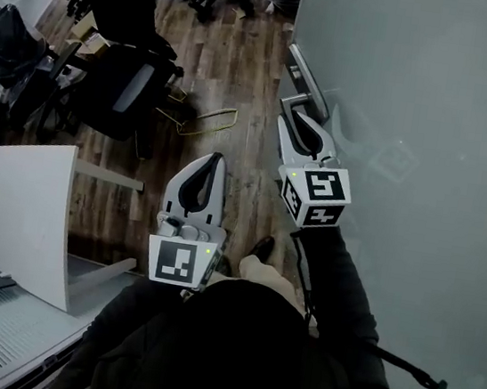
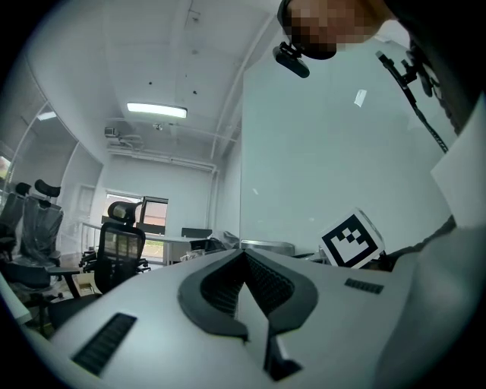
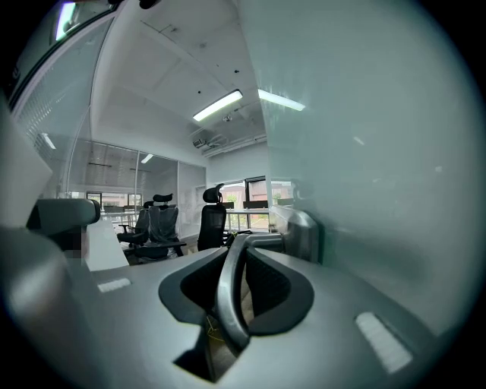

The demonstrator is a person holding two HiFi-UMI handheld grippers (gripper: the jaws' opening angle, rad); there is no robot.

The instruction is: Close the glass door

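Wooden floor (image 1: pixel 235 62) underfoot in the head view, office chairs (image 1: pixel 115 81) crowded in at upper left, white desk (image 1: pixel 25 212) low at the left edge. Filling the whole right side: glass door (image 1: pixel 437 99), door handle (image 1: pixel 307 74) on its near edge. Right tongs (image 1: pixel 301 116) hard up on that handle, with it running in between the jaws. Left tongs (image 1: pixel 215 163) out over the floor, well apart from the door, carrying nothing.

Over to the left gripper view: jaws pressed together tip to tip, nothing between them, aimed out into the office. Glass door (image 2: pixel 326 152) tall on the right, marker cube (image 2: pixel 351 239) of the other tongs peeking in just below it.

Now the right gripper view: jaws partly closed, clamped on the door handle (image 3: pixel 228 300), pads either side of the metal bar, glass door (image 3: pixel 380 152) right alongside.

Reading the step: closing looks under way, frame and latch out of sight, so no telling how far is left. To do it well:
- Hold the clamp firm without squeezing harder.
- Follow the door's arc rather than dragging straight.
- Stay in line with the handle to avoid pressing it down.
- Ease off near the end to spare the glass a slam.
- Park the left tongs clear of the closing edge.

Containers: none made out in any view, so no contents to call.
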